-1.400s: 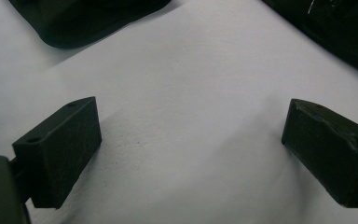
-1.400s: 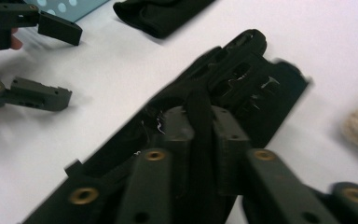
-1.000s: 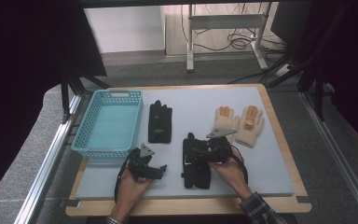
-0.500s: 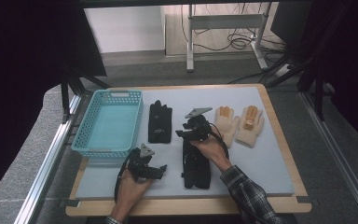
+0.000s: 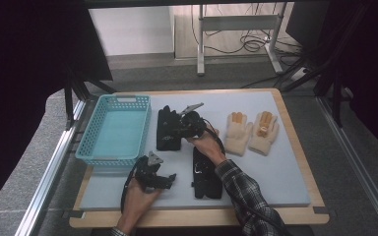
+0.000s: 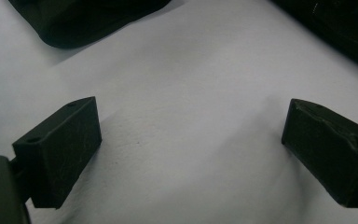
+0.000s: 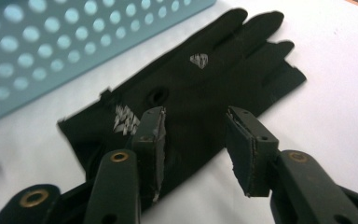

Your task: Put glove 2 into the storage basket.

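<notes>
Right gripper (image 5: 177,129) at frame centre, jaws parted over black glove (image 7: 191,88) lying flat beside blue basket (image 5: 113,129). Left gripper (image 6: 191,144) lower left, jaws spread wide above bare mat (image 6: 191,93).

— Where does the high view sit?
— Above the near edge, looking forward and down over the table (image 5: 285,162).
— And the gripper views?
— Close, low over the mat; the right one shares the basket (image 7: 74,42) and black glove (image 7: 205,79).

No legible txt; black glove (image 7: 186,88) logos unreadable.
</notes>
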